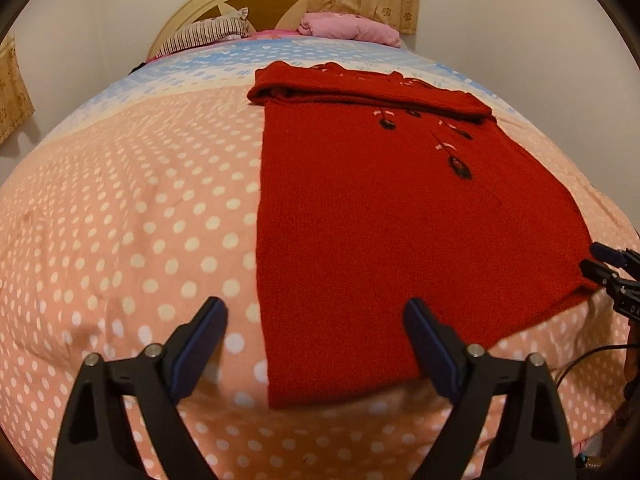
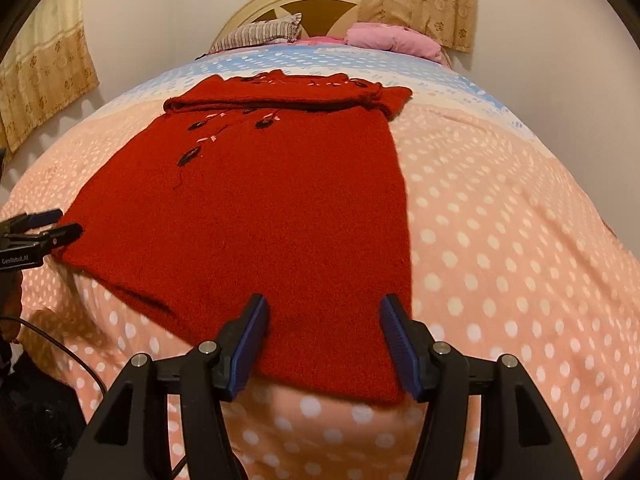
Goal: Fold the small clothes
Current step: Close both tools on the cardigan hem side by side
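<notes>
Here, each hand-held gripper (image 1: 316, 344) (image 2: 324, 340) hovers spread wide over the red sweater's (image 1: 380, 220) hem.

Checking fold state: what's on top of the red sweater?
A folded-over red band, likely sleeves, lies across the red sweater top edge. What's tucked beneath that band is hidden. Nothing else on it.

The red sweater's (image 1: 380, 220) sleeves are folded out of sight; each gripper's handle is cut off below.
</notes>
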{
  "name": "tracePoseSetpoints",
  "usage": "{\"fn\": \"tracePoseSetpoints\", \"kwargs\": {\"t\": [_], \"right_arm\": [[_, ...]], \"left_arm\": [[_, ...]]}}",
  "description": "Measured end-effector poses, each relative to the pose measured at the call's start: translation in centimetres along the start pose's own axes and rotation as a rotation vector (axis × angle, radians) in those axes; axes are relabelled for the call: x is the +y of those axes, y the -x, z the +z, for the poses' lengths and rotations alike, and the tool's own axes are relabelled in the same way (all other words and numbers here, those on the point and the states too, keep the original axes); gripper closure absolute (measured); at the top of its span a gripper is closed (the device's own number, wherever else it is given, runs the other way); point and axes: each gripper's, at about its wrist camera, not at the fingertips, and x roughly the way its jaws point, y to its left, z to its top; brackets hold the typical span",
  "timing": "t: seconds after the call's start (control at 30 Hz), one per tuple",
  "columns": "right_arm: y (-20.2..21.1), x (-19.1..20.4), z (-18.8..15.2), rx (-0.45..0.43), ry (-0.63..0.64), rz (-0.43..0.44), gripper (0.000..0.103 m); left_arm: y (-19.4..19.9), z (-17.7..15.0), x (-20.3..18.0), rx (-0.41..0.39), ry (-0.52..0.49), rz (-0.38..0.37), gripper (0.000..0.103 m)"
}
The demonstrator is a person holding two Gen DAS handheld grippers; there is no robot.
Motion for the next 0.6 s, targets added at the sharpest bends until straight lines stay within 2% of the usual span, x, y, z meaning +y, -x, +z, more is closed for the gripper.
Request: {"fn": "tracePoseSetpoints", "kwargs": {"t": [0.17,0.23,0.4,0.47,0.53,0.6], "right_arm": [[1.2,-1.4,-0.6,-0.028,-0.066,0.005,0.043],[1.6,-2.2,-0.7,-0.04,-0.095,0.007,0.043],[1.8,-3.5,-0.6,-0.033,-0.14,-0.006,0.043],[1.7,-3.8,-0.7,-0.022,-0.158,0.008,0.043],[1.5,-3.9,-0.9,-0.016,-0.173,0.031,0.045],[1.3,-4.0,-1.1,0.0,-0.194,0.069,0.05]], "left_arm": [[0.8,-0.5,0.6,0.012,0.037,-0.043,0.028],[1.0,-0.5,0.9,0.019,0.057,-0.063,0.03],[1.1,-0.6,1.1,0.021,0.07,-0.055,0.038],[1.3,-0.7,1.4,0.024,0.086,-0.066,0.05],[1.4,-0.9,1.5,0.028,0.099,-0.076,0.057],[1.5,-1.2,1.4,0.031,0.111,-0.067,0.057]]}}
